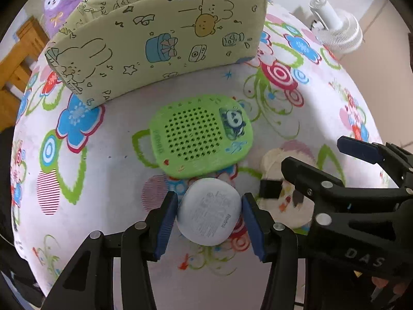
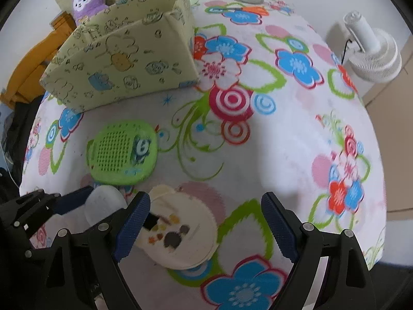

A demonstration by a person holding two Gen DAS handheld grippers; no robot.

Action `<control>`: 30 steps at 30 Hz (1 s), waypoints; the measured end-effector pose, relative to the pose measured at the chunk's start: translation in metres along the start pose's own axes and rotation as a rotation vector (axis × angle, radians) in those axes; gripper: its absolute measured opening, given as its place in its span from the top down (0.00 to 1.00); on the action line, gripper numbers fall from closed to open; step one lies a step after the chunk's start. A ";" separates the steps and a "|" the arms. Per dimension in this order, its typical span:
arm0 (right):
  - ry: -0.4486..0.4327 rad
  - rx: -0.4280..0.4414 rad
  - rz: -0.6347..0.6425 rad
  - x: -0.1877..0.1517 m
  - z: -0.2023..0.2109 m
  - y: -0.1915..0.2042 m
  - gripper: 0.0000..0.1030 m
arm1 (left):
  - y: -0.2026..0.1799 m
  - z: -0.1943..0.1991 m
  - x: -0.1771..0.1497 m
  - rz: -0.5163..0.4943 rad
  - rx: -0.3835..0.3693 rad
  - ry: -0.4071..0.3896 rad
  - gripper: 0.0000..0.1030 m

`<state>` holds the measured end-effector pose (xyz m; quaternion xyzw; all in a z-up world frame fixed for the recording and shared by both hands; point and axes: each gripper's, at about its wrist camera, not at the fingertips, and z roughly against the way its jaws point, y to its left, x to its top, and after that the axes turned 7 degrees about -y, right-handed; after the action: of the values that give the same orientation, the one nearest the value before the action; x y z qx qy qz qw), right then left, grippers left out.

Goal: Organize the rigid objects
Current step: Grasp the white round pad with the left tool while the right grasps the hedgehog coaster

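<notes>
- Left gripper (image 1: 209, 218) has its jaws clamped on the white case (image 1: 209, 211), near the table's (image 1: 108, 180) front edge, just below the green speaker (image 1: 200, 135).
- Right gripper (image 2: 205, 228) hangs with jaws apart over the cream disc (image 2: 180, 228) (not gripping yet).
- Next, I'd say: lift the case and carry it to the fabric bin (image 1: 155, 41) at the back.
</notes>
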<state>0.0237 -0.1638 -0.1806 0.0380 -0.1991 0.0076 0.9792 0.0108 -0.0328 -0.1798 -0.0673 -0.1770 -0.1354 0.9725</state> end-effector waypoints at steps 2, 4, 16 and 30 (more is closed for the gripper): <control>0.008 -0.009 -0.020 -0.006 -0.001 0.004 0.13 | 0.004 0.002 -0.003 -0.016 -0.001 0.000 0.49; 0.018 -0.015 -0.041 -0.010 -0.003 0.007 0.13 | 0.010 0.004 -0.006 -0.028 0.006 -0.003 0.49; 0.023 -0.124 -0.208 -0.027 -0.013 0.028 0.12 | 0.034 0.014 -0.018 -0.042 0.028 -0.029 0.49; -0.012 -0.141 -0.147 -0.012 -0.003 0.039 0.23 | 0.036 0.014 -0.008 0.017 0.016 -0.028 0.49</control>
<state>0.0132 -0.1251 -0.1852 -0.0166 -0.2016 -0.0784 0.9762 0.0092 0.0062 -0.1733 -0.0630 -0.1911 -0.1247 0.9716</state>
